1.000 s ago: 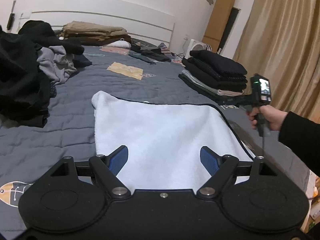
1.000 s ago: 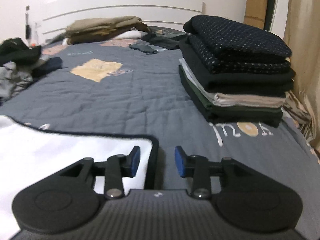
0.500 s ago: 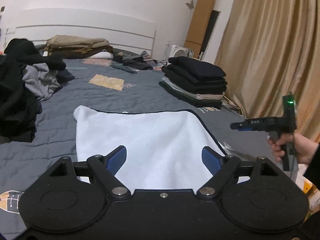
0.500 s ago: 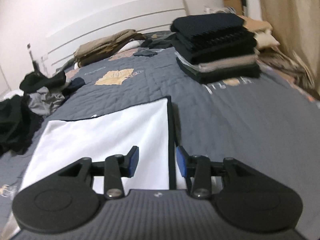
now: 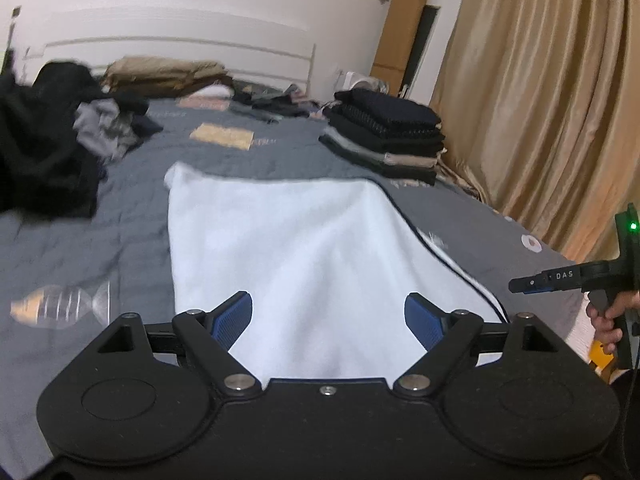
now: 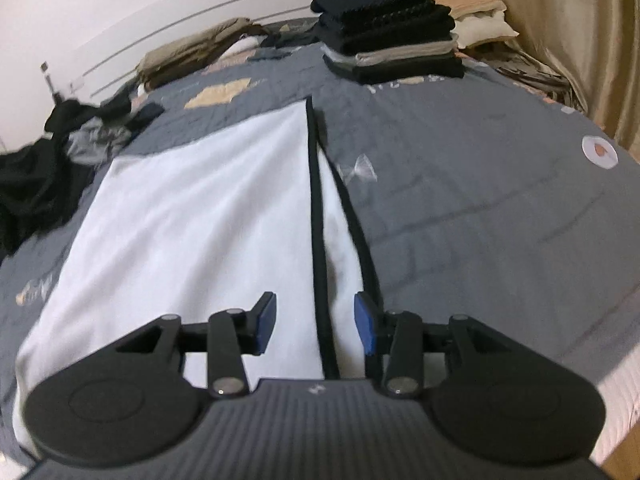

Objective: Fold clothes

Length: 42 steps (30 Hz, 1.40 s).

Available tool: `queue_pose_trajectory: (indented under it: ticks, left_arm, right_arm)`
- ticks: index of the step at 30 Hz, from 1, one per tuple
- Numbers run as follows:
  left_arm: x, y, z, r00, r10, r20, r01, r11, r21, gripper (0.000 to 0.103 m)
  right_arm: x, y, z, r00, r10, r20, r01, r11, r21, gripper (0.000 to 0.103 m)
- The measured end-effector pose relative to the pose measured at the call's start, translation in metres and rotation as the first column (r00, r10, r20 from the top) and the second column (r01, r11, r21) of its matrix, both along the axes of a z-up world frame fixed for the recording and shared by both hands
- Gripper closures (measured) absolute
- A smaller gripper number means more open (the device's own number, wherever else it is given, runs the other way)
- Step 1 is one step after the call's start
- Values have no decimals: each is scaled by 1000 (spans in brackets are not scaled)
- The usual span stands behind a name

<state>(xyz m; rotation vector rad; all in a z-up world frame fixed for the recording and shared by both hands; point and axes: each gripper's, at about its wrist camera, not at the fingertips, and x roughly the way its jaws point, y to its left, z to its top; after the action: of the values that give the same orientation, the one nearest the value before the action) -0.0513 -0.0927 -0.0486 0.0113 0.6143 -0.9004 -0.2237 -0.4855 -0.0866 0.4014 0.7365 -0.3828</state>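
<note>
1. Bedroom; bed (image 5: 248,168) with grey quilt, white headboard, tan curtain (image 5: 540,92) on the right.
2. Left gripper (image 5: 328,316) fingers wide apart, nothing between them, over the near end of the white cloth (image 5: 288,248).
3. Right gripper (image 6: 315,322) fingers partly apart, black-trimmed cloth edge lying below the gap, not pinched.
4. White cloth spread flat mid-bed, right edge folded over.
5. Person's hand (image 5: 610,314) holds the right gripper at the bed's right side.
6. Further back: folded stack (image 5: 386,136) on the right, loose dark pile (image 5: 44,140) on the left.
</note>
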Motion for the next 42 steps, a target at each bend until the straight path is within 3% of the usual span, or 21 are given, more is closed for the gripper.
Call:
queue_pose_trajectory:
  ticks: [6,10,20,22,24,25,32,36,39,42]
  left_arm:
    - [-51,3,-8,999,-33,14,34,999,-26,20]
    - [-75,-2,-9,997,-70,34,71,997,-32,20]
    - [-82,-7,-16,996,-83,22,83,996,-32,19]
    - [-81,-8,-17,996,-86,22,86,996,-27,19]
    - [-80,-9,-19,996,-89,21,89,996,-23,19]
    - [-80,-10,-19,996,-90,21,91,996,-20,19]
    - [-76,-8,-18,997,-73,16,74,997,-28,19]
    - [-72,-7,-16,998,-61,16,61,997,-39,19]
    - [-70,-7,-15,998,-55,11,55,998,-44,19]
    - [-68,-9,-15,998,-55,5,56,998,-39,19]
  right_arm:
    - [-18,11,-23,1000,0,-6,0,999,-35,61]
    - [-27,9,-40,1000,-6,22,6,1000,-8,60]
    - [-32,19,-57,999,23,28,-23,1000,17,62]
    - [-30,21,-61,999,31,15,-31,999,20,67]
    - [-31,21,-60,1000,26,17,-26,999,28,94]
    - [-34,20,-59,999,20,25,-21,999,40,99]
    - [-62,5,-39,986,-64,154,43,989,140,102]
    - [-80,-4,-31,974,-115,195,87,985,149,102]
    - [-90,-8,-31,971,-147,188,118,981,157,102]
    - [-80,-4,-42,988,-120,99,113,991,75,101]
